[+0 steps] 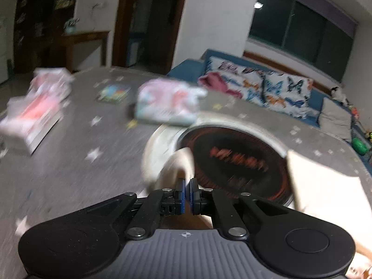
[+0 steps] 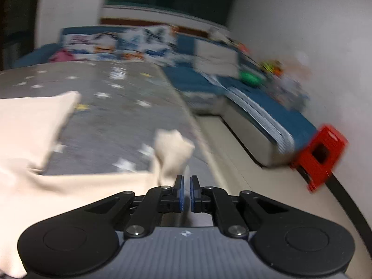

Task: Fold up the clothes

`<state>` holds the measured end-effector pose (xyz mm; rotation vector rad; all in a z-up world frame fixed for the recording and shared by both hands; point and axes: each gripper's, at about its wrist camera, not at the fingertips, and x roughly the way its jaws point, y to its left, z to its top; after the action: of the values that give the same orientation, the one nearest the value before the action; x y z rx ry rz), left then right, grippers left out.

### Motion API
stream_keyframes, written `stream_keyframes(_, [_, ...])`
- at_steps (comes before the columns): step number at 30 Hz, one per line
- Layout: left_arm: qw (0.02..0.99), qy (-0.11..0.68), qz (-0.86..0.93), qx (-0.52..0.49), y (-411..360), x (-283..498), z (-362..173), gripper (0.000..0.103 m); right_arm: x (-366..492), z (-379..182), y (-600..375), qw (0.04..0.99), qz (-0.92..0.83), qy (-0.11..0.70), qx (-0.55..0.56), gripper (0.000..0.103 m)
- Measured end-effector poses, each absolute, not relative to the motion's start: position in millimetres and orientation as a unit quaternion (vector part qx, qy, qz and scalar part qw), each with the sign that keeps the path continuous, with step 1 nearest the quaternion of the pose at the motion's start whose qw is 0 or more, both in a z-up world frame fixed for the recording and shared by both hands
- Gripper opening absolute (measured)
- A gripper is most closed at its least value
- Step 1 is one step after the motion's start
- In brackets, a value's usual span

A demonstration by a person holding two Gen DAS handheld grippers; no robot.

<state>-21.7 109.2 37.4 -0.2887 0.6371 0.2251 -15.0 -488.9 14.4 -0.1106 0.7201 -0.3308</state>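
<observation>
A cream garment [image 2: 30, 125] lies on the grey star-patterned table [image 2: 116, 116]. My right gripper [image 2: 186, 181] is shut on a bunched corner of the cream garment [image 2: 173, 148], lifted above the table near its right edge. My left gripper [image 1: 187, 183] is shut on another corner of the garment [image 1: 179, 165], and more cream cloth [image 1: 325, 190] hangs at the right of that view. Both views are blurred by motion.
A round dark heater plate with a white rim [image 1: 234, 160] sits in the table. Packets [image 1: 167, 102] and a book pile [image 1: 34, 116] lie further back. A blue sofa [image 2: 255, 102] with butterfly cushions [image 1: 267, 88] runs along the wall. A red stool [image 2: 318, 153] stands at right.
</observation>
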Motion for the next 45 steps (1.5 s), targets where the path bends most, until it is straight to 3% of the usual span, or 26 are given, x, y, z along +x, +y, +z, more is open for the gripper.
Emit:
stream_keyframes(6, [0.922,0.327,0.139,-0.154,118.6,-33.5,30.7,0.009,-37.7,18.3,-516.3,0.914,-0.196,0.354,-0.009,0.008])
stream_keyframes(8, [0.925,0.320,0.145,-0.148,118.0,-38.0,35.3,0.010,-45.2,27.0,-513.3,0.923,-0.184,0.338,-0.008,0.016])
stream_keyframes(10, [0.928,0.312,0.145,-0.144,116.6,-40.6,42.0,0.025,-48.8,34.1,-507.2,0.931,-0.167,0.323,-0.010,0.037])
stream_keyframes(12, [0.931,0.308,0.140,-0.139,111.5,-41.8,47.5,0.034,-42.4,37.0,-497.7,0.937,-0.143,0.318,-0.018,0.037])
stream_keyframes(16, [0.939,0.307,0.098,-0.123,92.1,-44.7,56.1,0.035,-21.8,29.5,-476.2,0.939,-0.090,0.329,-0.036,0.036])
stream_keyframes(19, [0.944,0.309,0.048,-0.108,68.7,-47.4,60.6,0.042,-8.5,19.1,-456.0,0.934,-0.060,0.347,-0.060,0.034])
stream_keyframes(25, [0.940,0.326,-0.074,-0.067,5.7,-43.2,56.3,0.042,-10.6,8.7,-454.0,0.925,-0.109,0.348,-0.106,0.035])
stream_keyframes(36, [0.922,0.342,-0.181,-0.025,-62.9,-36.0,42.7,0.042,-51.0,17.8,-520.2,0.915,-0.233,0.329,-0.031,0.036])
stream_keyframes(45, [0.913,0.340,-0.223,0.011,-75.3,-56.4,40.8,0.042,-37.2,16.3,-504.6,0.931,-0.105,0.349,0.023,0.036])
